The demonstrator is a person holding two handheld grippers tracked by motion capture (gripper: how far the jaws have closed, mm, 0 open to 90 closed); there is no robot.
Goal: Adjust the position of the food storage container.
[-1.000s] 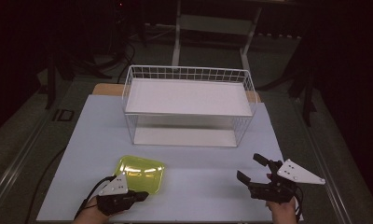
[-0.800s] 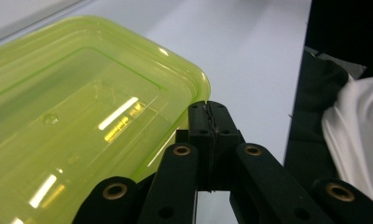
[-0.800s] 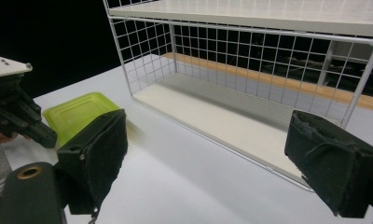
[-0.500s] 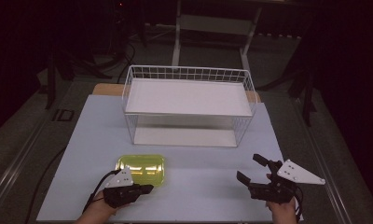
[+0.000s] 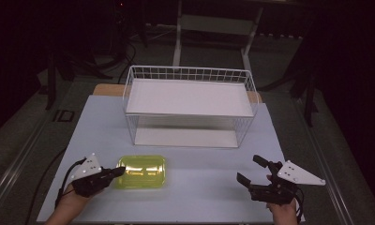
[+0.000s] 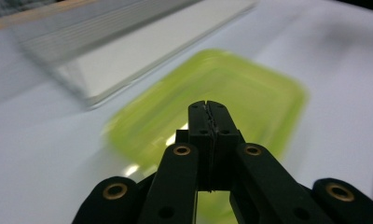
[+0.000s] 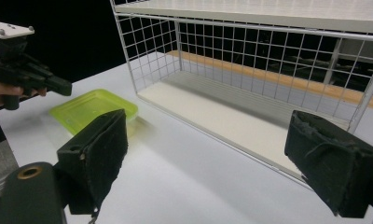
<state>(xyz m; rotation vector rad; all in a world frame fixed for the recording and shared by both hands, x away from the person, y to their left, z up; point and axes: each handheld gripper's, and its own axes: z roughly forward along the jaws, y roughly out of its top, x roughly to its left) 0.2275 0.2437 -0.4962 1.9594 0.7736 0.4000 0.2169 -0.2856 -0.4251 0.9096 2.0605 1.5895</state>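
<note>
1. Here, a person sits at the near edge of a white table (image 5: pixel 96 122) in a dark room, holding a two-jaw gripper in each hand.
2. A shallow yellow-green tray (image 5: pixel 142 171) lies flat on the table, near the front and left of centre. It is a rounded rectangle, and its long axis runs left to right.
3. The left gripper (image 5: pixel 116 172) sits just left of the tray, pointing right along that long axis. Its tip is at the tray's left short edge; whether it touches the rim cannot be told.
4. In the left gripper view, the left gripper's two jaws are pressed together with nothing between them, and the tray spreads out directly ahead and below them.
5. The right gripper (image 5: pixel 252 169) hovers at the near right of the table, well apart from the tray. Its jaws stand wide open and hold nothing.
6. In the right gripper view, the tray lies far off to the left, with the left gripper beside it.
7. A white wire rack (image 5: pixel 190 108) with a flat shelf stands at the far middle of the table, beyond the tray and apart from it.
8. The left hand is much the nearer to the tray. Judging by this, its jaws would need to open before they could grip the tray's left edge.
</note>
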